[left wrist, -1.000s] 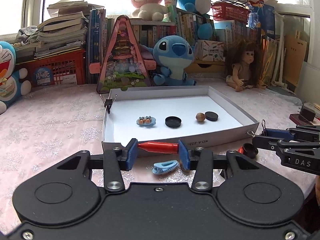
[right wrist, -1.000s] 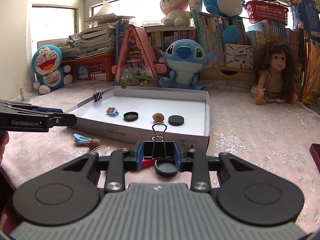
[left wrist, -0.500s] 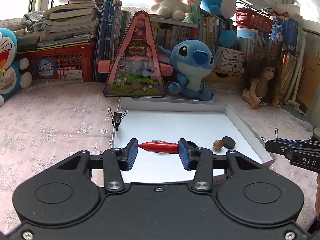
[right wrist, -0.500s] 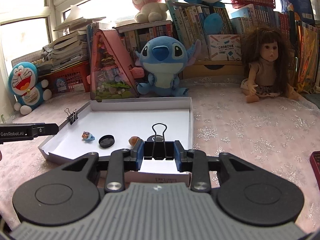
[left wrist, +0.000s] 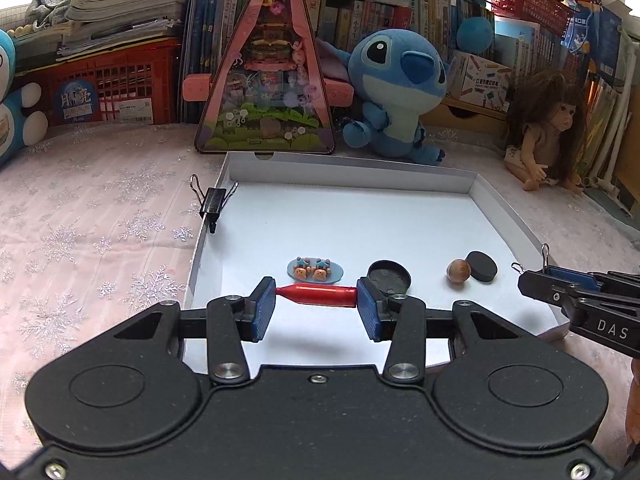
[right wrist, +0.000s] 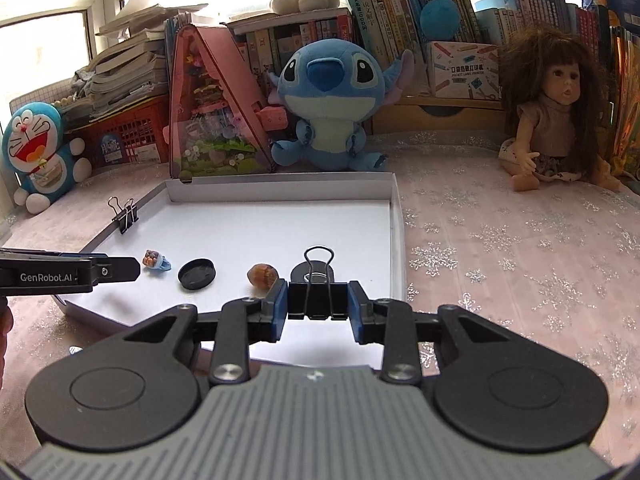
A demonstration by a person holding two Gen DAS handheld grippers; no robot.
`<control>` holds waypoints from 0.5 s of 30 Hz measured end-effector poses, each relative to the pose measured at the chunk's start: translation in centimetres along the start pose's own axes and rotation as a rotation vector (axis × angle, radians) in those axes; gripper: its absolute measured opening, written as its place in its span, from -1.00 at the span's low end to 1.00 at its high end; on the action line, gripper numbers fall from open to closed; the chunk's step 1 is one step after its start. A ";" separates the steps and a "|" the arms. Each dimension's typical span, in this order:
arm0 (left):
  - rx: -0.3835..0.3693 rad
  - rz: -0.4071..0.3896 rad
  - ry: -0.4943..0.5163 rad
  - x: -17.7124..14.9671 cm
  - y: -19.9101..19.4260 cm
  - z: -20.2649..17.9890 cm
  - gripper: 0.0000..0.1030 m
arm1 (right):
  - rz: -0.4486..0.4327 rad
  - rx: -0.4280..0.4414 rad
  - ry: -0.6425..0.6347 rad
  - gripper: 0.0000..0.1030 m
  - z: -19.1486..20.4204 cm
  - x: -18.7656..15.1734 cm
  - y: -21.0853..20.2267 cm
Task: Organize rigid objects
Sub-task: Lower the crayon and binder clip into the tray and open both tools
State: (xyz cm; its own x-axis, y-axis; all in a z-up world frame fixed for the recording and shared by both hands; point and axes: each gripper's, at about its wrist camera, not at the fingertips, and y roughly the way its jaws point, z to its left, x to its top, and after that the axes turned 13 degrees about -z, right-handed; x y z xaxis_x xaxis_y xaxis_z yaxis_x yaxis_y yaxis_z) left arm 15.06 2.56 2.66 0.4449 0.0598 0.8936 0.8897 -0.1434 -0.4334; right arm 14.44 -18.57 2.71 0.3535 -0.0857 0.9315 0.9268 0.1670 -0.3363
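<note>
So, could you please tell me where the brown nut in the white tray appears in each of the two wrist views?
Left wrist: brown nut lies right of centre, just left of a black disc.
Right wrist: brown nut lies centre, left of the gripped binder clip.
Shared landmark: Stitch plush behind the white tray.

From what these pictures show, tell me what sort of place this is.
Probably a child's room or a home study corner: plush toys such as the blue one, a doll, and rows of books on a shelf by a sunny window.
</note>
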 end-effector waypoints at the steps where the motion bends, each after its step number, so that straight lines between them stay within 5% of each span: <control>1: 0.000 0.001 0.004 -0.1 0.1 -0.1 -0.19 | 0.005 0.000 -0.003 -0.29 0.1 -0.1 0.2; 15: 0.014 0.016 0.014 -0.6 1.8 -0.5 -0.19 | 0.047 -0.015 -0.009 -0.28 0.8 -0.5 2.2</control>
State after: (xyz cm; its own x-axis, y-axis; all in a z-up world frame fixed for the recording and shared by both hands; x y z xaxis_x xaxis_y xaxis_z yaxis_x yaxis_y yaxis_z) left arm 16.32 1.81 1.42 0.4580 0.0440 0.8878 0.8838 -0.1301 -0.4495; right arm 16.26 -17.37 1.64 0.3957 -0.0695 0.9158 0.9110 0.1561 -0.3818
